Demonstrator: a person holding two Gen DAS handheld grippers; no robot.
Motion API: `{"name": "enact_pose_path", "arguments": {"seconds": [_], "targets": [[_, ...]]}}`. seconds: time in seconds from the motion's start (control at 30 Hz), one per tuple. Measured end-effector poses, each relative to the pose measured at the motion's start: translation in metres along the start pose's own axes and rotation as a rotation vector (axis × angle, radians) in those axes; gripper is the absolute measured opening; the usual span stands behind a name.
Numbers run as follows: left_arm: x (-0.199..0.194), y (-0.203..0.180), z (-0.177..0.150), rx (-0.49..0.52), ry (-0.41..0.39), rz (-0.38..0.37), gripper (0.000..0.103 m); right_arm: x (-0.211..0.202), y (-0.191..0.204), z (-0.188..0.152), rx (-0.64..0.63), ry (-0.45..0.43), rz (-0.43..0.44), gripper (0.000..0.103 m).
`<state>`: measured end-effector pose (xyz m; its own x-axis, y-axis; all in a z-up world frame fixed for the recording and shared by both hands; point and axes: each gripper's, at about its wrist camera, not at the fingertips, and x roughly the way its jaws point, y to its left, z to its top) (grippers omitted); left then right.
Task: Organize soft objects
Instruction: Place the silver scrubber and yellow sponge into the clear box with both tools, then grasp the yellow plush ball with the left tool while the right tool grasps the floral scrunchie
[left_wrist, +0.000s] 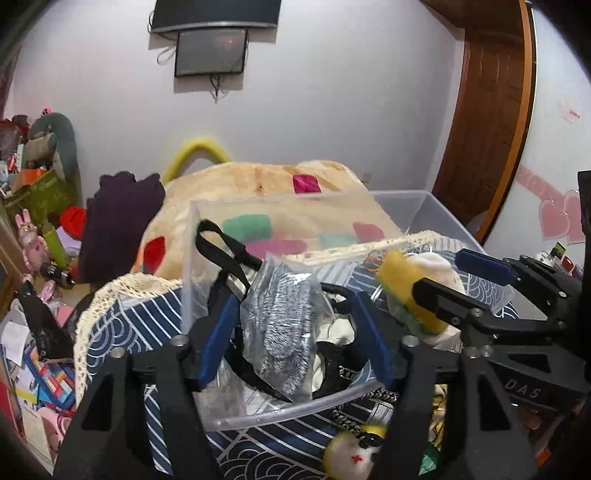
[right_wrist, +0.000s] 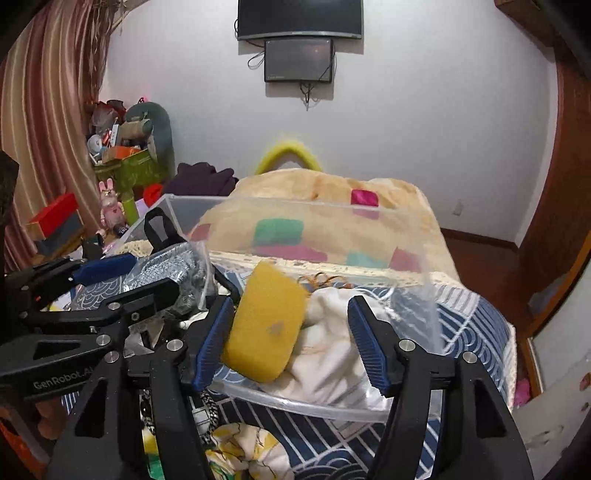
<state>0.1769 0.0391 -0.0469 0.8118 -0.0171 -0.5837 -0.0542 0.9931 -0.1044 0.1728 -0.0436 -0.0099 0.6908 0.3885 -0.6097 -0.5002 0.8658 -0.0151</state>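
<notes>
A clear plastic bin (left_wrist: 295, 408) (right_wrist: 314, 404) sits on a blue wave-patterned cloth (left_wrist: 122, 332). It holds a bagged grey knit item (left_wrist: 284, 321) (right_wrist: 166, 269), a black strap (left_wrist: 221, 251), white fabric (right_wrist: 328, 354) and a yellow sponge (right_wrist: 264, 325) (left_wrist: 400, 284). My left gripper (left_wrist: 293, 339) is open over the bin, jaws on either side of the grey bag. My right gripper (right_wrist: 291, 339) is open; the blurred sponge lies tilted between its fingers against the left pad (right_wrist: 212, 343), above the white fabric.
A large tan plush cushion with coloured patches (left_wrist: 258, 206) (right_wrist: 332, 218) lies behind the bin. A small yellow-white plush toy (left_wrist: 351, 454) lies in front of it. Clutter, boxes and toys fill the left side (left_wrist: 33, 221). A wooden door (left_wrist: 487, 110) stands at right.
</notes>
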Motion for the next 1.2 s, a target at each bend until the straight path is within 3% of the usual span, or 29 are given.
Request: {"name": "enact_pose_path", "arguments": {"seconds": [0.17, 0.3, 0.43, 0.73, 1.0, 1.2], "targets": [[-0.022, -0.001, 0.003, 0.011, -0.047, 0.003, 0.08, -0.018, -0.003, 0.001, -0.003, -0.042, -0.008, 0.072], [-0.04, -0.001, 0.002, 0.0, -0.093, 0.018, 0.1, -0.036, -0.003, -0.002, -0.016, -0.078, -0.017, 0.072], [-0.054, -0.001, -0.005, -0.006, -0.111, 0.024, 0.101, -0.047, -0.001, -0.007, -0.025, -0.092, -0.01, 0.08], [-0.063, -0.005, -0.041, 0.019, -0.077, 0.031, 0.102, -0.054, -0.002, -0.032, -0.016, -0.059, 0.024, 0.081], [-0.046, -0.011, -0.083, 0.068, 0.026, 0.044, 0.102, -0.044, 0.004, -0.056, 0.005, 0.012, 0.061, 0.081], [-0.03, -0.01, -0.096, 0.023, 0.082, 0.008, 0.102, -0.034, 0.008, -0.072, 0.003, 0.07, 0.104, 0.081]]}}
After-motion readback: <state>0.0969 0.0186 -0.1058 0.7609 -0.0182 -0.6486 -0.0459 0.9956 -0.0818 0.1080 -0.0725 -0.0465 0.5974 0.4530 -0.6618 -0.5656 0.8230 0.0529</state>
